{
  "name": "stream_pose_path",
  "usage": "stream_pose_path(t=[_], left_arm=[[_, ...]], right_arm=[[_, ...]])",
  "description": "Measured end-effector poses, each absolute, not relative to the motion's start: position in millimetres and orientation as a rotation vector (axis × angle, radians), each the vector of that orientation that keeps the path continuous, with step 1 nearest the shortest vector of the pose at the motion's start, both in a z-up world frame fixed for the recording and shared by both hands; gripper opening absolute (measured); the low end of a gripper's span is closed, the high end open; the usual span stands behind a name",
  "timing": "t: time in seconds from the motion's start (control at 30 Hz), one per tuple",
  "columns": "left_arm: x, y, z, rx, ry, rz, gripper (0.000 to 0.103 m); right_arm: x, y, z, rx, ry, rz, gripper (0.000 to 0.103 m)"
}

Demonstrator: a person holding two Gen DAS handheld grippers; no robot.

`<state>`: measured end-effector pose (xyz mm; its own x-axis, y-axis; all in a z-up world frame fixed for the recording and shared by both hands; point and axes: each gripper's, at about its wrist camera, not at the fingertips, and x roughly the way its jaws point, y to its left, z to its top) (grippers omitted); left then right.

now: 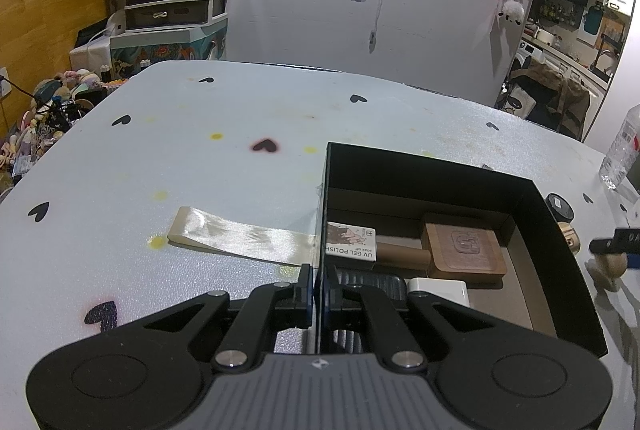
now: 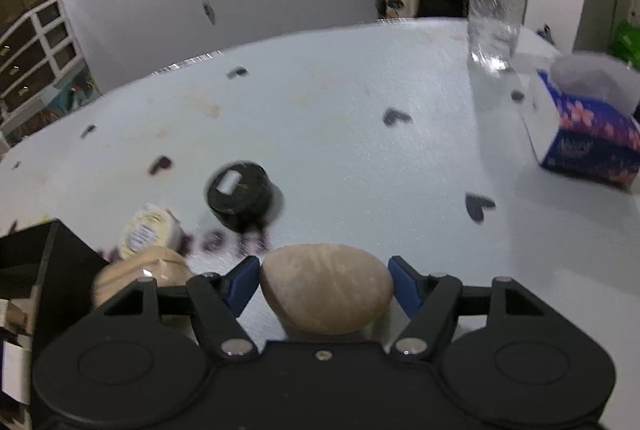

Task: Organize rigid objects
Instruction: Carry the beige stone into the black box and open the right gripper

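My left gripper (image 1: 319, 282) is shut on the left wall of a black open box (image 1: 440, 166) on the white table. Inside the box lie a wooden paddle-shaped piece (image 1: 464, 250), a small UV gel polish carton (image 1: 352, 242), a white block (image 1: 438, 288) and a dark ribbed item. In the right wrist view, my right gripper (image 2: 325, 280) has its blue pads against both sides of a pale wooden egg-shaped piece (image 2: 326, 290), just above the table. A black round jar (image 2: 240, 194), a cream labelled jar (image 2: 150, 230) and another pale wooden piece (image 2: 140, 274) sit to its left, beside the box corner (image 2: 44, 262).
A shiny beige strip (image 1: 240, 234) lies flat left of the box. A clear water bottle (image 2: 496, 10) stands at the far right of the table, with a blue tissue box (image 2: 588, 138) beside it. The table edge runs along the back, a wall behind it.
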<state>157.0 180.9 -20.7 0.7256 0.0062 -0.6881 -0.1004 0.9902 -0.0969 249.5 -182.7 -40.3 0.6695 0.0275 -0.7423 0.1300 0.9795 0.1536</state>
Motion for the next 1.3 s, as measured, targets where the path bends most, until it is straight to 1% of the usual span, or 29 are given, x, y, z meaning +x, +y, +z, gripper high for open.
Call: stream_pose_path(t=[0.23, 0.4, 0.53, 0.73, 1.03, 1.3], left_arm=[[156.7, 181.4, -21.2, -0.131, 0.757, 0.061, 0.004], [156.9, 182.6, -20.7, -0.131, 0.757, 0.063, 0.004], [156.6, 183.1, -20.9, -0.132, 0.757, 0.061, 0.004], [157.2, 182.3, -20.5, -0.128, 0.756, 0.060, 0.004], [155.4, 182.4, -19.5, -0.134, 0.752, 0.057, 0.004], [155.9, 181.5, -19.9, -0.135, 0.751, 0.054, 0.004]], right_arm=[[245.1, -145.1, 7.9, 0.237, 0.748, 0.155, 0.071], [255.8, -95.7, 22.7, 0.251, 0.785, 0.336, 0.071], [267.8, -50.9, 13.6, 0.262, 0.871, 0.440, 0.071], [283.6, 2.5, -14.7, 0.302, 1.008, 0.501, 0.071], [297.7, 41.4, -26.0, 0.312, 1.061, 0.492, 0.071], [297.7, 51.1, -33.1, 0.299, 1.089, 0.464, 0.071]])
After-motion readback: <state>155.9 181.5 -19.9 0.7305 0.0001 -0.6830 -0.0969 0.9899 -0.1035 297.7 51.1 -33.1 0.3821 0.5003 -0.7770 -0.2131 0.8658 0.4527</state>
